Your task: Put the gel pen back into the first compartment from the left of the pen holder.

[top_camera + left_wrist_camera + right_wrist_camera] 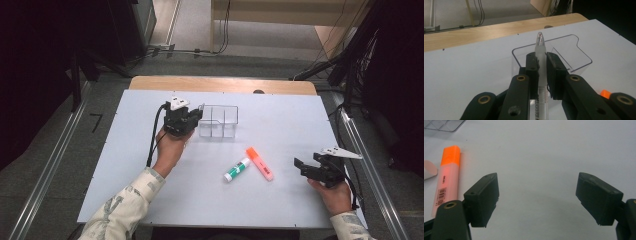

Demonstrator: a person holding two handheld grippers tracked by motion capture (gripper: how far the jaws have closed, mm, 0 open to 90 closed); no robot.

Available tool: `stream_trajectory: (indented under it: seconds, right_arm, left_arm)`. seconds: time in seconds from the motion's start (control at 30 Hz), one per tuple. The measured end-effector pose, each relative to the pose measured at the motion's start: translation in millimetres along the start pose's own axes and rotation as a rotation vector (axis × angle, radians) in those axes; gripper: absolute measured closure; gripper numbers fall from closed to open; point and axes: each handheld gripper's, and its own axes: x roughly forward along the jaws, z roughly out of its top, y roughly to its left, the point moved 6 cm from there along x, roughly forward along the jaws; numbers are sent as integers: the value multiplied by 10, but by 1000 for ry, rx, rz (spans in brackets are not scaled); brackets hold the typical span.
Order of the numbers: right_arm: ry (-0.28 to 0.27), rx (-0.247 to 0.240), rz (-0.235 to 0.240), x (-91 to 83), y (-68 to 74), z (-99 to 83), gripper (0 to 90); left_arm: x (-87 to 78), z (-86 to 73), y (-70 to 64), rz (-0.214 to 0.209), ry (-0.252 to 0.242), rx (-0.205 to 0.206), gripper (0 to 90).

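Your white board covers a wooden table whose far edge shows beyond it; grey floor, cables and dark stands surround it. Near the board's far edge, left of centre, stands a clear tray with compartments. Your left gripper sits just left of that tray, jaws clamped on a clear pen; in the left gripper view the pen's tip points over the tray's near wall. Which compartment it is over cannot be told. Near the board's middle lie a glue stick with a green cap and an orange highlighter, just beside each other. Your right gripper rests by the right edge, jaws spread wide and empty, well apart from the highlighter to its left.
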Motion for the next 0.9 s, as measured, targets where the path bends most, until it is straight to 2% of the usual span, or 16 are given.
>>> stream_trajectory:
  seconds: [0.43, 0.9]
  right_arm:
    - [1, 1, 5, 10, 8, 3, 175]
    - [3, 2, 9, 14, 15, 4, 175]
  left_arm:
    - [162, 144, 59, 15, 25, -15, 817]
    - [263, 319, 31, 28, 27, -11, 817]
